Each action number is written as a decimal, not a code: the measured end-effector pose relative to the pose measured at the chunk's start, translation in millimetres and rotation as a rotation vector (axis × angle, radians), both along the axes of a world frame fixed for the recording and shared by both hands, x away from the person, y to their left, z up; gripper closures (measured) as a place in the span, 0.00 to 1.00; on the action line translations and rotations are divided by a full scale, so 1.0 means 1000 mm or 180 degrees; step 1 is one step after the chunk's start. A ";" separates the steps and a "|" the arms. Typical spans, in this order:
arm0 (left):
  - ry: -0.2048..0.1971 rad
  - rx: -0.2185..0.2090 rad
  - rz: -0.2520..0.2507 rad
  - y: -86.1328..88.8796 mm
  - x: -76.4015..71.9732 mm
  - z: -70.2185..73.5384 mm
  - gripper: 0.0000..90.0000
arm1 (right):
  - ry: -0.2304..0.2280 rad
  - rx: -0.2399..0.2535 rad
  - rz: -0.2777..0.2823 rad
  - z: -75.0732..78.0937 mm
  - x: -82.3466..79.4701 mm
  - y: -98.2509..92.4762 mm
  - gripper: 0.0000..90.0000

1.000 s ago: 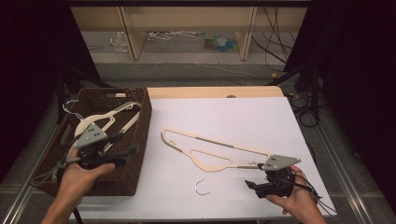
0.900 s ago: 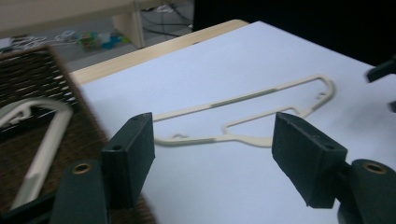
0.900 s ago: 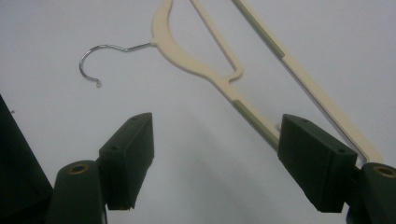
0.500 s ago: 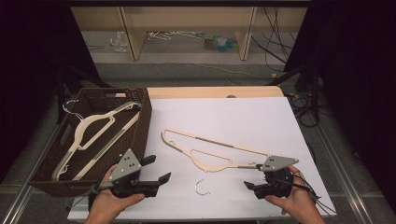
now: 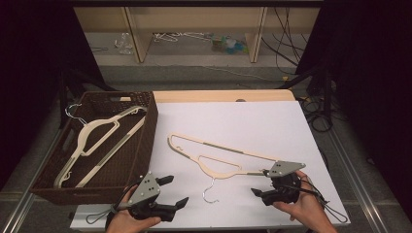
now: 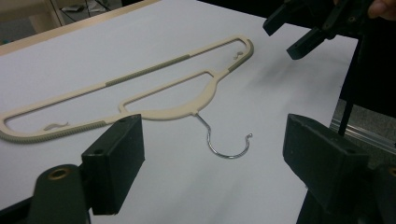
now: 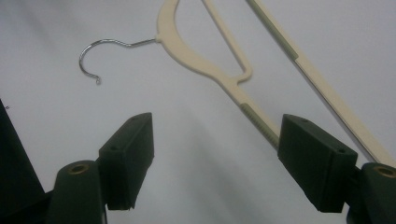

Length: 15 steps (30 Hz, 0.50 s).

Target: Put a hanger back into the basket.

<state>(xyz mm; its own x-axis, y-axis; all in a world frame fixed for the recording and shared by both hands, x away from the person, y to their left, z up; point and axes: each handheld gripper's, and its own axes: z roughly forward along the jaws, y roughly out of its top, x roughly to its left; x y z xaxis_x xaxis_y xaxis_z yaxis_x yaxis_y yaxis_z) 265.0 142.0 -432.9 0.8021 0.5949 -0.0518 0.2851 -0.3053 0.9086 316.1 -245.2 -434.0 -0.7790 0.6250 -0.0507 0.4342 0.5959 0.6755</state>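
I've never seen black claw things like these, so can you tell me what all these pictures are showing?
A person holds a claw tool in each hand: the left gripper and the right gripper. One camera looks down from above; the other two ride on the claws. On the white table lies a cream hanger with a metal hook. Another hanger rests in the brown basket. Both claws are open and hold nothing. The left one has just been opening.

Cream plastic hanger (image 5: 221, 156), metal hook, lying flat on white tabletop (image 5: 252, 121)
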 end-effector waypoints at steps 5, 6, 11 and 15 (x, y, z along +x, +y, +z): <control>-0.0037 -0.0018 0.0000 0.001 -0.001 -0.003 0.21 | -0.0023 -0.0022 0.0021 -0.006 0.012 0.006 0.32; -0.0041 -0.0001 -0.0003 0.001 -0.001 -0.004 0.21 | -0.0008 -0.0046 0.0028 -0.007 0.016 0.007 0.32; -0.0038 0.0060 -0.0027 -0.001 -0.001 -0.007 0.21 | 0.0018 -0.0065 0.0101 -0.011 0.035 0.011 0.33; -0.0004 0.0104 -0.0049 -0.002 -0.001 -0.009 0.21 | 0.0108 -0.0164 0.0187 -0.018 0.051 0.015 0.36</control>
